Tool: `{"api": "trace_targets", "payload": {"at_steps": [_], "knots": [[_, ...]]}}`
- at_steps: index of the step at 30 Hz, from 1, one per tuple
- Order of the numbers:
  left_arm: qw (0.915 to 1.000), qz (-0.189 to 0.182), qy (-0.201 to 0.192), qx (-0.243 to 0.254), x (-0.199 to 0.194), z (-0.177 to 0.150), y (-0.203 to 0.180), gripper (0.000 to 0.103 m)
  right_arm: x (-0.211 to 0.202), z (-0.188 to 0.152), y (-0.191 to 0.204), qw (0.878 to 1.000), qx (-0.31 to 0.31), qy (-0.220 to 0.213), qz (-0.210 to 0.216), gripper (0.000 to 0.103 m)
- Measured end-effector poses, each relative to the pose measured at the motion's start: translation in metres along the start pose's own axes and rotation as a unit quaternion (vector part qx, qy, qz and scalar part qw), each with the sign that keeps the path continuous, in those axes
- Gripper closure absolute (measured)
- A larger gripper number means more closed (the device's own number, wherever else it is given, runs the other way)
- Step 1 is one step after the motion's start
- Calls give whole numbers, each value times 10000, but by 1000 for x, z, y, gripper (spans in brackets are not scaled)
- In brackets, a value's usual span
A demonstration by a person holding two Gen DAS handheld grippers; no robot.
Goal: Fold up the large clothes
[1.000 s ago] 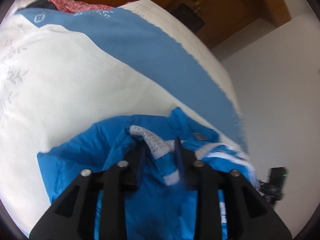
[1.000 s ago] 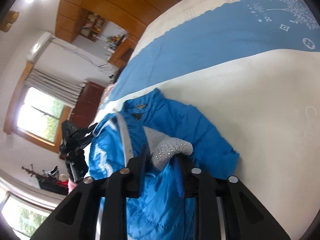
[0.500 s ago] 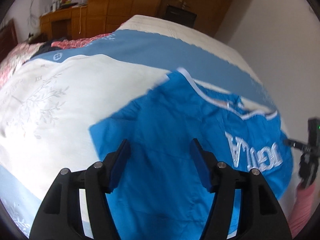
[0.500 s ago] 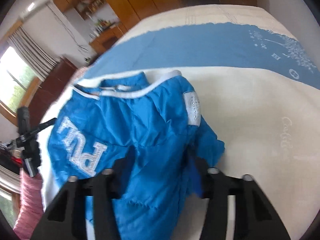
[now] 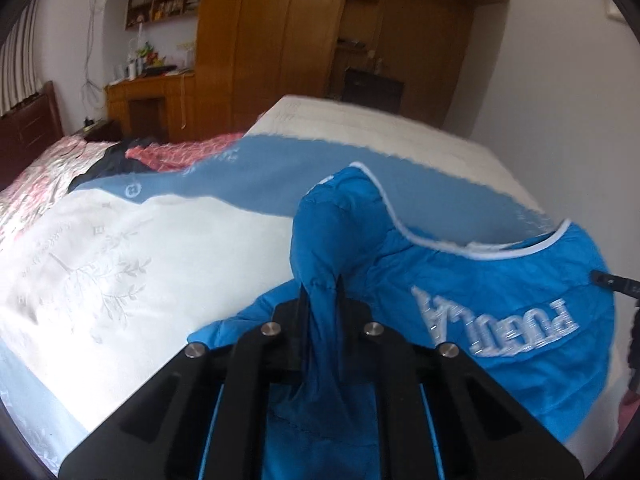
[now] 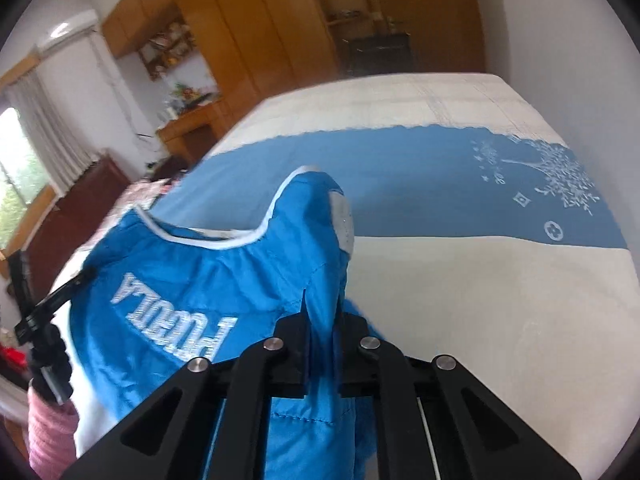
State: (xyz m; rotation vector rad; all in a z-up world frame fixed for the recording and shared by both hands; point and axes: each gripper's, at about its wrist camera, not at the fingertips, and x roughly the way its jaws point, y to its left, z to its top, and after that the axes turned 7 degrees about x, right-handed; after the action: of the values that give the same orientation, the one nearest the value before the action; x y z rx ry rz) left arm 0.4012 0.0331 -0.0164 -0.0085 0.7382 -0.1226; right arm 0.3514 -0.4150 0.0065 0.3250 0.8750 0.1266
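Observation:
A bright blue padded jacket [image 5: 460, 280] with white lettering and white piping hangs lifted over a bed; it also shows in the right wrist view [image 6: 192, 280]. My left gripper [image 5: 322, 292] is shut on a fold of the jacket near one shoulder. My right gripper [image 6: 322, 304] is shut on a fold near the other shoulder, just below a grey studded patch [image 6: 344, 224]. The jacket's back with the lettering sags between the two grippers. Its lower part is hidden behind the gripper bodies.
The bed [image 5: 120, 260] has a white cover with a blue band [image 6: 440, 184]. Pink patterned bedding and a dark garment [image 5: 116, 164] lie at its far left. Wooden wardrobes [image 5: 280, 40] stand behind. A black tripod [image 6: 44, 328] stands at the bed's side.
Both grippers opened half a second ago over the spread jacket, then shut on its shoulders and lifted it off the bed. The view rose toward the wardrobes.

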Motion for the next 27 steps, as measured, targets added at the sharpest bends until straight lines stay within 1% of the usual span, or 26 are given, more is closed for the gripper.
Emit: {"api": "trace_targets", "payload": {"at_steps": [1, 3, 4, 6, 7, 9, 11, 12, 14, 15, 16, 17, 18, 19, 20, 21, 22, 24, 26, 27], "knots": [[9999, -4, 145, -26, 10, -1, 1, 94, 9, 0, -2, 9999, 56, 89, -68, 96], [9978, 112, 646, -129, 43, -9, 7, 91, 35, -5, -12, 9989, 225, 320, -254, 96], [9965, 61, 807, -198, 56, -15, 12, 89, 44, -7, -17, 9984, 278, 407, -286, 96], [9952, -95, 912, -335, 69, -25, 21, 83, 69, -14, -32, 9961, 500, 704, -190, 95], [9950, -153, 911, -373, 71, -29, 24, 83, 77, -18, -36, 9951, 596, 782, -121, 93], [9955, -101, 892, -291, 72, -33, 23, 82, 85, -24, -45, 9939, 771, 785, 41, 92], [9957, 55, 909, -175, 72, -35, 17, 80, 86, -26, -47, 9940, 793, 750, 27, 92], [9955, 97, 930, -176, 72, -34, 18, 79, 84, -25, -45, 9947, 743, 710, -37, 92], [9948, 85, 962, -329, 66, -29, 18, 78, 73, -24, -41, 9960, 693, 543, -173, 88], [9943, 78, 974, -429, 61, -26, 24, 75, 61, -24, -41, 9963, 748, 385, -199, 82], [9940, 61, 910, -600, 49, -24, 27, 75, 49, -25, -38, 9967, 765, 214, -182, 82], [9946, 26, 784, -682, 38, -20, 29, 74, 36, -24, -38, 9972, 730, -10, -180, 82], [9957, 17, 560, -739, 20, -17, 30, 74, 16, -25, -32, 9970, 637, -285, -332, 82], [9966, 55, 323, -751, 1, -16, 27, 74, 4, -27, -26, 9964, 553, -453, -449, 82], [9973, 46, 118, -725, -14, -14, 21, 74, -7, -31, -17, 9959, 459, -597, -499, 82], [9977, -23, 4, -681, -24, -13, 14, 74, -19, -39, -2, 9959, 348, -712, -428, 82], [9980, -138, -75, -611, -32, -14, 3, 74, -22, -44, 8, 9964, 280, -727, -345, 82], [9986, -323, -87, -401, -42, -18, -26, 74, -24, -60, 34, 9970, 130, -727, -238, 84], [9989, -452, -25, -159, -41, -25, -56, 74, -19, -81, 58, 9963, -67, -801, -315, 86], [9990, -437, 1, -33, -38, -29, -68, 74, -16, -88, 67, 9955, -147, -847, -392, 87]]}}
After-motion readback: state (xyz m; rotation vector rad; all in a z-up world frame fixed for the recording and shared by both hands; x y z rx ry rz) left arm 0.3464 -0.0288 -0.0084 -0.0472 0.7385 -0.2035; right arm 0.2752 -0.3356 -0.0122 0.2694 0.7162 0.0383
